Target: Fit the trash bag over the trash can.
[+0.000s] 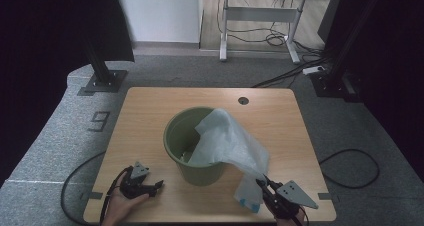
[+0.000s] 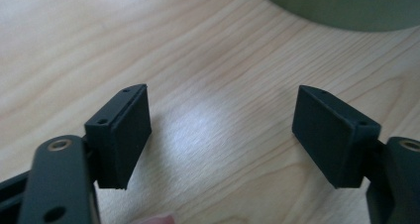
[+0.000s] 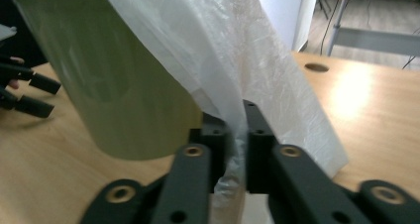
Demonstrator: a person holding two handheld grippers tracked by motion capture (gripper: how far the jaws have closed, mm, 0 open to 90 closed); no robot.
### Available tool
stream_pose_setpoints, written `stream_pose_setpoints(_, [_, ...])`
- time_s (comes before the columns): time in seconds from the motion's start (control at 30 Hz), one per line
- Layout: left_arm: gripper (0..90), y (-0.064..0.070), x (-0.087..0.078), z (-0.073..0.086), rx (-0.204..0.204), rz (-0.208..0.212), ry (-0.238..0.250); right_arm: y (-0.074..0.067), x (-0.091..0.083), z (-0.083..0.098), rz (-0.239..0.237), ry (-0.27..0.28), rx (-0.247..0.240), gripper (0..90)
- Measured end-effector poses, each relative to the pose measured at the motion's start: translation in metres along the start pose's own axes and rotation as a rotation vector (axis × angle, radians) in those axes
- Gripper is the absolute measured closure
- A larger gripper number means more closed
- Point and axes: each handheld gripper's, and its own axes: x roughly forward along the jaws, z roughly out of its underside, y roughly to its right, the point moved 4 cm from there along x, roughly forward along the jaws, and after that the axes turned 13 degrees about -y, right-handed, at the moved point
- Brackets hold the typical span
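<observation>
Your right gripper [image 1: 263,184] sat at the near right of the table [image 1: 150,106], jaws pinched tight on the white plastic bag [image 1: 227,141]; the right gripper view showed the film [image 3: 237,75] squeezed between both pads. The bag draped over the right rim of the green bin [image 1: 186,136] at table centre, its tail hanging down to the tabletop. Your left gripper [image 1: 156,186] rested near left of the bin, jaws spread wide over bare wood, nothing between them.
</observation>
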Motion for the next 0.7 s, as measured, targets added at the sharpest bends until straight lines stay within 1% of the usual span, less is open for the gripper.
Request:
stream_pose_setpoints(0.1, [26.8,0.006,-0.012,-0.008,0.005,0.0,0.058,0.005,-0.005,-0.008,-0.001,0.031,0.001,88.3])
stream_pose_setpoints(0.17, [29.3,0.011,-0.023,-0.013,-0.001,0.019,0.104,0.008,-0.009,-0.016,-0.006,0.055,-0.004,88.4])
stream_pose_setpoints(0.23, [31.2,0.016,-0.033,-0.018,-0.004,0.039,0.148,0.008,-0.014,-0.025,-0.031,0.079,-0.008,88.4])
stream_pose_setpoints(0.3, [31.8,0.019,-0.04,-0.021,-0.004,0.045,0.174,0.009,-0.018,-0.036,-0.033,0.102,-0.028,88.4])
stream_pose_setpoints(0.5, [31.1,0.026,-0.061,-0.027,-0.009,0.038,0.229,0.017,-0.023,-0.062,-0.037,0.142,-0.041,88.4])
stream_pose_setpoints(0.57, [31.0,0.029,-0.072,-0.029,-0.007,0.035,0.253,0.019,-0.023,-0.069,-0.045,0.15,-0.044,88.4])
stream_pose_setpoints(0.7, [31.0,0.039,-0.099,-0.04,0.017,0.043,0.296,0.019,-0.021,-0.082,-0.058,0.154,-0.058,88.4])
